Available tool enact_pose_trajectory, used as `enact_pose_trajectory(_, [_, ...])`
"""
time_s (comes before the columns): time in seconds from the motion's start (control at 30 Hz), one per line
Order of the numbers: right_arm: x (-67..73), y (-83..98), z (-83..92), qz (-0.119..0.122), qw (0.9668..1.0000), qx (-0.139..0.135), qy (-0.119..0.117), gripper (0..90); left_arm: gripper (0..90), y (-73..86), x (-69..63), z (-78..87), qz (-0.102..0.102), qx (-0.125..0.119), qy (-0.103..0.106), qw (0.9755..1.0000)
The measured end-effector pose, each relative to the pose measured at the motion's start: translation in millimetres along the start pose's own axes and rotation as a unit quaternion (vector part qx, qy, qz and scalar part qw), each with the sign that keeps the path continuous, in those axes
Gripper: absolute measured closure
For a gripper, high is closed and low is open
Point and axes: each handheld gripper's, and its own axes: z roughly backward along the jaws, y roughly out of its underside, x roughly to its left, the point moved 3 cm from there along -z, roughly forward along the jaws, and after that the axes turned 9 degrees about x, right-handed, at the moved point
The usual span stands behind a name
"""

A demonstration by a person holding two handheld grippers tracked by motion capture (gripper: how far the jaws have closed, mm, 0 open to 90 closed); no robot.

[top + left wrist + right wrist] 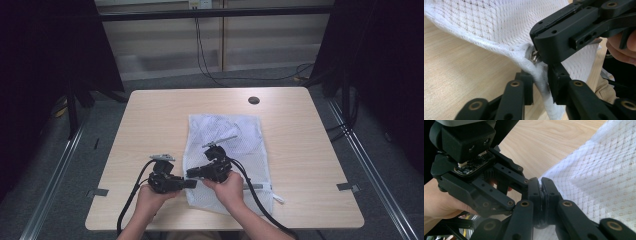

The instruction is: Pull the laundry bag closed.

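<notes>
White mesh laundry bag (227, 150) lay flat on light wooden table (150, 130), near front edge, toward centre. Fabric fine open weave, translucent, wood grain showing through; thick seamed edge, metal zipper pull (534, 55) at corner. Left gripper (540, 83) pinched seamed edge between jaws. Right gripper (541, 191) clenched on mesh at same left edge, jaws pressed together.

No text, label, brand, number or sign can be read on anything in these three views.
</notes>
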Motion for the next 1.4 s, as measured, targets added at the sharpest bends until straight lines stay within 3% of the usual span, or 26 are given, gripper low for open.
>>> enact_pose_trajectory(0.27, [0.8, 0.0, 0.2, 0.0, 1.0, -0.001, -0.002, 86.7, 87.0, 0.6, 1.5, 2.2, 0.018, -0.002, 0.0, 0.9998])
enact_pose_trajectory(0.77, [-0.7, 1.7, 5.0, 0.006, 1.0, 0.0, -0.001, 87.1, 88.5, 0.4, 0.3, 7.5, 0.022, -0.007, -0.007, 0.9997])
enact_pose_trajectory(1.4, [-8.9, 8.6, 11.5, -0.005, 1.0, 0.001, -0.006, 87.1, 88.4, 0.0, 0.7, 8.3, 0.023, -0.009, -0.006, 0.9997])
